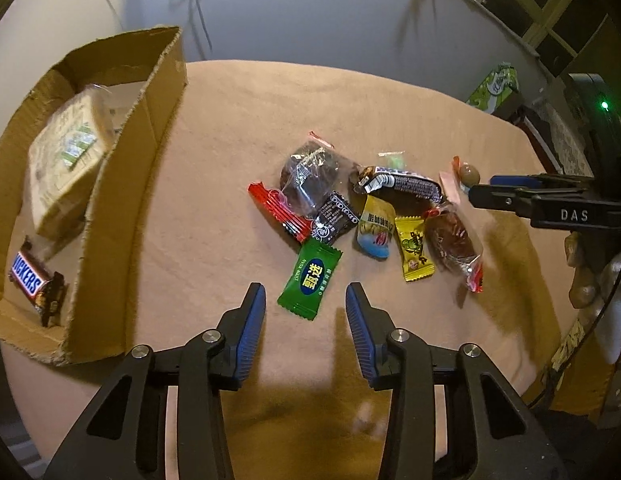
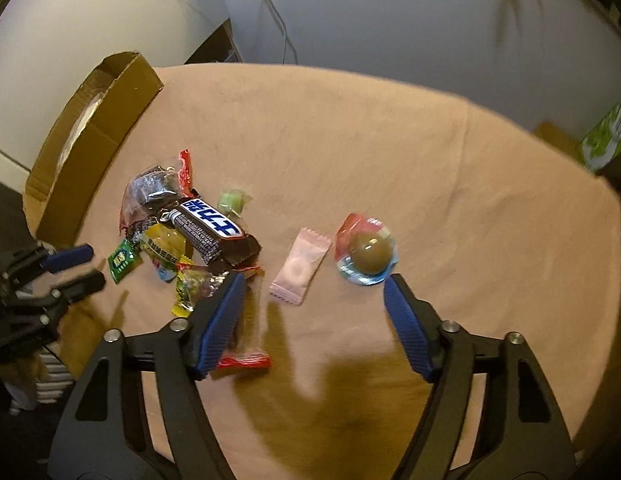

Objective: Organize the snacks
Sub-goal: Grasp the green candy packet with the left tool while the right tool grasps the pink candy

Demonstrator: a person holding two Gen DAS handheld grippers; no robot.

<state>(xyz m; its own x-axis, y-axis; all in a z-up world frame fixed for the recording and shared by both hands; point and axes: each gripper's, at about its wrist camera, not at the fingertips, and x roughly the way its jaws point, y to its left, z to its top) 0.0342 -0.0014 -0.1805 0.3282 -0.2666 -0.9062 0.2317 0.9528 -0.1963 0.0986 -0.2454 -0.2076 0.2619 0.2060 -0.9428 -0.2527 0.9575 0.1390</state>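
The bench point(image 1: 214, 152), draped in peach cloth, carries a cluster of wrapped snacks at the centre of the left wrist view, with bare cloth between the cluster and the cardboard box point(image 1: 122, 216) at the left edge, and more open cloth toward the far rim. The box holds a Snickers bar point(image 1: 32, 280) at its lower left corner and a large pale packet point(image 1: 66, 160) above it. The left gripper point(image 1: 305, 300) hangs with fingers spread and empty, the green candy point(image 1: 310, 280) lying between and just beyond the tips, its long axis tilted from lower left to upper right. In the right wrist view the right gripper point(image 2: 314, 280) also has its fingers spread, holding nothing; the pink sachet point(image 2: 300, 266) lies between them, long axis running lower left to upper right, and the round brown sweet point(image 2: 368, 254) sits just beside the right fingertip. Wide empty cloth fills the right half of that frame up to the bench's edge.
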